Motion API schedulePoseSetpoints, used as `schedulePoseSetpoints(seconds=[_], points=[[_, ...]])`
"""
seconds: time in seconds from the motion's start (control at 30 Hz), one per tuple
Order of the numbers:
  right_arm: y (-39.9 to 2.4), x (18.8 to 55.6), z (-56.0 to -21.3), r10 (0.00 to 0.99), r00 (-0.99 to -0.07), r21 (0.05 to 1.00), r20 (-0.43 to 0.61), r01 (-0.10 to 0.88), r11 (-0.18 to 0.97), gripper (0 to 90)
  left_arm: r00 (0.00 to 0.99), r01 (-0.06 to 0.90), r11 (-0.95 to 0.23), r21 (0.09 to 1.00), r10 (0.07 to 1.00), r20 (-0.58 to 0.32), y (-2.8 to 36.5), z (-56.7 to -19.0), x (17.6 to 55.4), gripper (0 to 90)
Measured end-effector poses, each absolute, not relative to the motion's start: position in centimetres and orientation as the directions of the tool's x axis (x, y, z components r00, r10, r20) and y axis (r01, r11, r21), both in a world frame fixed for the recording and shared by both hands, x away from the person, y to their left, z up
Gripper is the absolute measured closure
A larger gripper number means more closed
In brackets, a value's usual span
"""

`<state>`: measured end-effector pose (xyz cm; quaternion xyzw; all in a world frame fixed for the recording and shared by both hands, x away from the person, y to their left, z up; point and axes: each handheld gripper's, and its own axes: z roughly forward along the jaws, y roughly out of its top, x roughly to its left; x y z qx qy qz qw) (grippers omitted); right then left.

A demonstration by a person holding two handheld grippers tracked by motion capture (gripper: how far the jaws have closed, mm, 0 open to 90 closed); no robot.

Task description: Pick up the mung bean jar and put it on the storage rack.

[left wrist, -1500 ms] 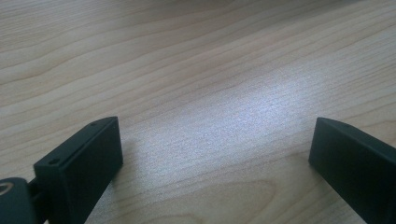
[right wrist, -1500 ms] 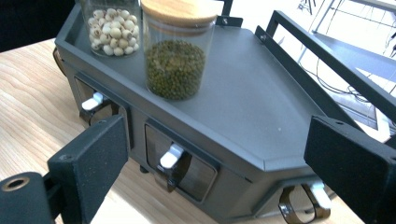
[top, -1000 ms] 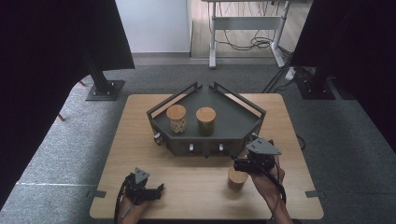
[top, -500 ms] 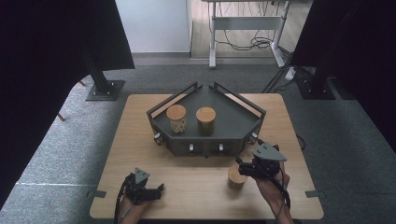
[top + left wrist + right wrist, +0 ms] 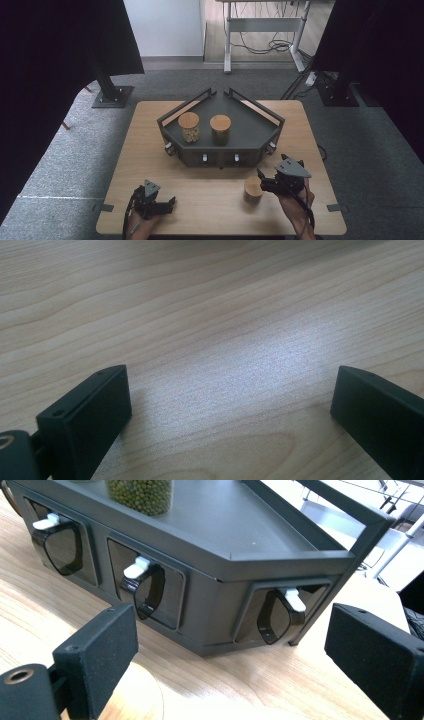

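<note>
Nearest the person, a small jar with a wooden lid (image 5: 253,189) stands upright on the wooden worktop (image 5: 210,200), in front of a dark, angular rack (image 5: 250,131) and just left of the right gripper (image 5: 262,183). In the right gripper view, the round lid (image 5: 137,695) shows at the bottom edge beside the left finger (image 5: 97,652), not yet between the two fingers. Those fingers stand wide apart and hold nothing.

Two matching jars already stand on the rack's top tray: one filled with pale, rounded pieces (image 5: 189,126) and one to its right (image 5: 220,129), both upright and side by side. The right gripper view shows green beans (image 5: 141,494) in one jar on the tray. Along the rack's front are dark pockets with white tabs (image 5: 141,566).

The left gripper (image 5: 159,205) rests low near the front left of the worktop, well apart from the jars; its fingers (image 5: 85,415) are spread open over bare wood.

Judging by this layout, two jars appear placed and the third is left. The grasp on it has not begun; lifting it and setting it on the tray would follow.
</note>
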<state>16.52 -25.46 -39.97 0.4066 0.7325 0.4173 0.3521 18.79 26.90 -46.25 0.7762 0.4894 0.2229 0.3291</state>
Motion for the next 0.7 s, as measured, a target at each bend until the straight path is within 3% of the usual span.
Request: schedulePoseSetpoints(seconds=[0.7], points=[[-26.8,15.9,-41.8,0.915,-0.373,0.891,-0.153,0.348,0.29,6.3,0.421,0.613,-0.304,0.729,0.907,0.024,26.9,-46.2,18.8,2.6]])
